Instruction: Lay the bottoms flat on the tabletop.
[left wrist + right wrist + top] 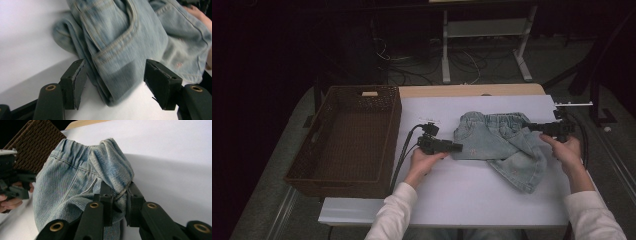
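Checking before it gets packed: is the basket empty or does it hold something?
Empty. In the high view the basket shows bare woven floor; the denim shorts lie on the table beside it.

My left gripper (113, 86) view cuts the pale blue denim shorts (130, 42) off at the top and right edges, and the fold between my jaws smears into blur. In my right gripper (117, 202) view, my jaws bury the pinched waistband edge, and the dark brown woven basket (32, 147) runs off the left edge.
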Demonstrator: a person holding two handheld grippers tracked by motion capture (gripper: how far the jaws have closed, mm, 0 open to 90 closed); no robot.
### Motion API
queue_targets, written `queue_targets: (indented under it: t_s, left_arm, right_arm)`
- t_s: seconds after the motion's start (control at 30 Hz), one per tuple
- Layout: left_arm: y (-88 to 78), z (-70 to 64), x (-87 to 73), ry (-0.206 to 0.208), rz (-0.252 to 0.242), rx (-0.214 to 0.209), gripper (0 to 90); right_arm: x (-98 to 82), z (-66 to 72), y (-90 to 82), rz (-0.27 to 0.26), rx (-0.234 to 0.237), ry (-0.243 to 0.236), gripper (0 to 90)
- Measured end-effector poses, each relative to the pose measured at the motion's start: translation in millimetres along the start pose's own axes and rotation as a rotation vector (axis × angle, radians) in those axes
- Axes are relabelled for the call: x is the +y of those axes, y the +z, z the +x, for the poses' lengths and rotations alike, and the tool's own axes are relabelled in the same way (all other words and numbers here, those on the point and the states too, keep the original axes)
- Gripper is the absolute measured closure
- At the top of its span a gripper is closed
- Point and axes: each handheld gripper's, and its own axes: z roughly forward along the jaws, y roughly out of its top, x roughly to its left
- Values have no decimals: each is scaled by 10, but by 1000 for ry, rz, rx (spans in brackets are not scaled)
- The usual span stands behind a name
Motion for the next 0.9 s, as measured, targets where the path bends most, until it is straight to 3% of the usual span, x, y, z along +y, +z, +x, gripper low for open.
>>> queue_targets:
  t_s: [0.13, 0.2, 0.27, 0.37, 0.47, 0.63, 0.9]
  left_arm:
    - [58, -62, -91, 18, 28, -24, 390]
    - [103, -92, -129, 57, 57, 2, 462]
    - [112, -113, -153, 89, 42, 33, 544]
    - [112, -86, -173, 76, 24, 8, 723]
    - [106, -89, -184, 67, 24, -21, 812]
    - [-50, -208, -201, 49, 7, -70, 839]
    - [-314, -561, -284, 99, 26, -86, 842]
  right_arm:
    - [-1, -2, 1, 0, 1, 2, 777]
    - [-4, 0, 5, 0, 0, 4, 777]
    - [-8, 2, 9, -1, 3, 5, 777]
    - [-12, 2, 11, 0, 5, 5, 777]
    - [-17, 8, 11, 2, 11, 6, 777]
    - [-30, 55, -4, 8, 23, 0, 777]
    - [-97, 220, -92, 9, 74, -19, 777]
